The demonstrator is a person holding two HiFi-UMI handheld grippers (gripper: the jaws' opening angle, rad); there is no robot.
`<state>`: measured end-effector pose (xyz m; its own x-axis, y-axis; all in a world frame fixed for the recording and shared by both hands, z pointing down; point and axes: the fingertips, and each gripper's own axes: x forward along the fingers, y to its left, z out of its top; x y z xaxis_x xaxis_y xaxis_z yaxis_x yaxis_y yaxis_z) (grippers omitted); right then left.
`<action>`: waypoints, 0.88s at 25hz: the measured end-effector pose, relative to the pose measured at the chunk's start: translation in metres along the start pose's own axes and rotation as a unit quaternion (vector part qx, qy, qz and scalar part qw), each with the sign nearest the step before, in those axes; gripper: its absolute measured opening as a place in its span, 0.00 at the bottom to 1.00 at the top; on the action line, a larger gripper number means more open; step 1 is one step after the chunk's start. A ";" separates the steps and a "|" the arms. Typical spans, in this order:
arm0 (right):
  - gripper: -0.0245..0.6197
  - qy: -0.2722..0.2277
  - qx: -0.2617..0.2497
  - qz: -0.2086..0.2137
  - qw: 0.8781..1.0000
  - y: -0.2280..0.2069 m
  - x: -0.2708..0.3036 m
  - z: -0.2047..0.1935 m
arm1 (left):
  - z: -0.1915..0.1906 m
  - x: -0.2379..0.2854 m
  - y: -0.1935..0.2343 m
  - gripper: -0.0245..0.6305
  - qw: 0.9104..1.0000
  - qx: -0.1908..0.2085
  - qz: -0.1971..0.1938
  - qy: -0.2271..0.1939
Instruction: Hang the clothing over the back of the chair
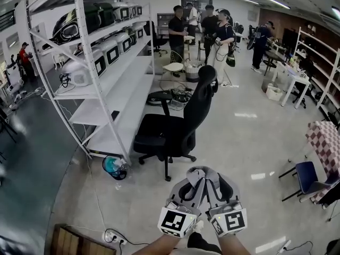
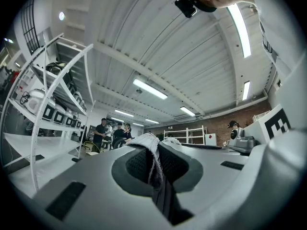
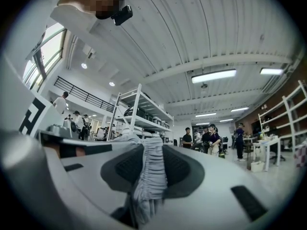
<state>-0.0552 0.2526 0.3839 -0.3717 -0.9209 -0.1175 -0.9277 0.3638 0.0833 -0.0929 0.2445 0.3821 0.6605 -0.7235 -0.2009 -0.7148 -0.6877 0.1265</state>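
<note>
A black office chair (image 1: 178, 127) stands on the pale floor ahead of me, its tall back (image 1: 204, 94) leaning to the right. Low in the head view my two grippers are side by side, short of the chair. The left gripper (image 1: 192, 182) and the right gripper (image 1: 217, 182) each pinch part of a grey piece of clothing (image 1: 202, 172) bunched between them. In the left gripper view the left gripper (image 2: 153, 150) is shut on a thin fold of the clothing (image 2: 149, 145). In the right gripper view the right gripper (image 3: 146, 152) is shut on the clothing's thicker gathered waistband (image 3: 152, 174).
A tall white shelving rack (image 1: 85, 62) with appliances runs along the left, close beside the chair. A teal object (image 1: 113, 166) lies at its foot. A power strip and cable (image 1: 114, 237) lie near my feet. Several people (image 1: 212, 28) stand at the back. A blue chair (image 1: 308, 177) is at the right.
</note>
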 end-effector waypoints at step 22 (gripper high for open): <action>0.23 -0.007 0.020 0.054 0.998 -0.187 0.111 -0.032 | -0.040 0.214 0.033 0.08 0.998 0.018 0.059 0.000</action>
<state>0.0782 0.0777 0.3873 -0.4690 -0.8744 -0.1248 -0.8832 0.4655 0.0570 0.0340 0.0642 0.3822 0.5713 -0.7992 -0.1869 -0.7954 -0.5953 0.1143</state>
